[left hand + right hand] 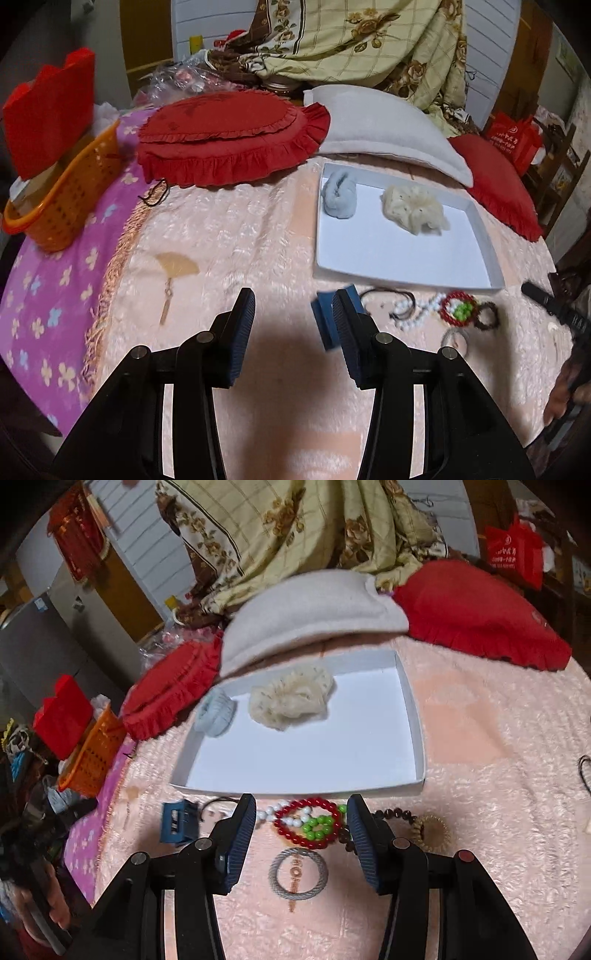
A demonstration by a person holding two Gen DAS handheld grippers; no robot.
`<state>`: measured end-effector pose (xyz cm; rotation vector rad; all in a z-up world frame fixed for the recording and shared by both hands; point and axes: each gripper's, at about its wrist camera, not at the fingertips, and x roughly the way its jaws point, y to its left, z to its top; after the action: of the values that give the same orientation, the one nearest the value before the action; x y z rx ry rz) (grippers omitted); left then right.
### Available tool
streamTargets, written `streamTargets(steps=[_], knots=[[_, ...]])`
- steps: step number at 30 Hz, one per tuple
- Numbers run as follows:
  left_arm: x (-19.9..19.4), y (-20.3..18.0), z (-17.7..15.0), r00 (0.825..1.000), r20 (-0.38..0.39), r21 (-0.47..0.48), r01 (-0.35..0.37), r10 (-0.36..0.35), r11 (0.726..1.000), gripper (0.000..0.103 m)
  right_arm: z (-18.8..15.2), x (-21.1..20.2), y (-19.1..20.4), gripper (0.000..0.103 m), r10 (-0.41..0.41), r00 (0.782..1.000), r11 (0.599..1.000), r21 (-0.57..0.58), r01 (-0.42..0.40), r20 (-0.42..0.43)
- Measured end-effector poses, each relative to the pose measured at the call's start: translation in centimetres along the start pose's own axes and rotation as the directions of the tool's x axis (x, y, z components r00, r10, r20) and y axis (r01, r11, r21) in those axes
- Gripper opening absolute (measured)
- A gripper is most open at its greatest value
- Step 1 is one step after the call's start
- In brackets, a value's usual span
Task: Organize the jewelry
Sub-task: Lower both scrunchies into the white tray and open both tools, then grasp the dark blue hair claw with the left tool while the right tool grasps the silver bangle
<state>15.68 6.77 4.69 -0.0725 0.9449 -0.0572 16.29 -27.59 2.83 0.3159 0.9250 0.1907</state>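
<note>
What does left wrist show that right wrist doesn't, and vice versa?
Left wrist only: a tan fan-shaped hair ornament with a dangling tassel on the pink bedspread, left of the open left gripper.

Right wrist only: a gold spiral coil hair tie and the grey twisted-metal ring bangle lying whole between the open right gripper's fingers.

Both: white shallow cardboard tray holding a pale blue scrunchie and a cream scrunchie, red bead bracelet, blue claw clip, orange plastic basket.
</note>
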Motion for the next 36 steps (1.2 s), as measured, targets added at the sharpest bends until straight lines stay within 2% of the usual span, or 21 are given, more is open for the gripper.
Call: streamTargets(steps=[6, 7, 9, 12, 17, 23, 29, 33, 36], knots=[[-2.1, -0.1, -1.0, 1.000, 0.022, -0.011, 0.006, -0.006, 1.000, 0.043, 2.0, -4.4, 1.9, 0.050, 0.048, 0.993, 0.999, -0.014, -0.047, 0.107], [-2.2, 0.1, -1.1, 1.000, 0.020, -0.022, 0.009, -0.009, 1.000, 0.044, 1.9, -4.9, 2.0, 0.053, 0.054, 0.991, 0.999, -0.010, -0.053, 0.121], [-2.0, 0.5, -1.3, 1.000, 0.009, -0.048, 0.015, -0.015, 0.999, 0.046, 1.1, -5.1, 1.8, 0.069, 0.050, 0.991, 0.999, -0.003, -0.050, 0.124], [-0.4, 1.5, -2.2, 1.000, -0.023, -0.094, 0.011, -0.014, 0.996, 0.048, -0.9, -4.0, 0.7, 0.069, 0.022, 0.996, 1.000, 0.000, -0.022, 0.084], [4.2, 2.4, -3.7, 0.991, -0.129, -0.161, 0.023, -0.044, 0.987, 0.047, -4.7, -0.7, -3.2, 0.069, -0.014, 1.000, 0.998, 0.058, 0.015, -0.016], [8.4, 1.5, -3.7, 0.979, -0.185, -0.183, 0.049, -0.083, 0.982, 0.048, -6.5, 2.2, -5.9, 0.069, -0.025, 0.997, 0.995, 0.096, 0.032, -0.074], [10.8, 0.4, -2.5, 0.978, -0.184, -0.178, 0.070, -0.103, 0.982, 0.048, -7.6, 4.4, -4.4, 0.067, 0.023, 0.994, 0.998, 0.054, -0.017, -0.108], [12.3, -0.4, -2.3, 0.975, -0.194, -0.164, 0.074, -0.106, 0.984, 0.048, -8.3, 6.1, -2.4, 0.060, -0.002, 0.993, 1.000, -0.025, -0.001, -0.120], [13.1, -0.9, -2.6, 0.972, -0.210, -0.149, 0.080, -0.110, 0.986, 0.048, -8.5, 6.8, -1.0, 0.057, -0.053, 0.993, 0.995, -0.087, 0.044, -0.103]])
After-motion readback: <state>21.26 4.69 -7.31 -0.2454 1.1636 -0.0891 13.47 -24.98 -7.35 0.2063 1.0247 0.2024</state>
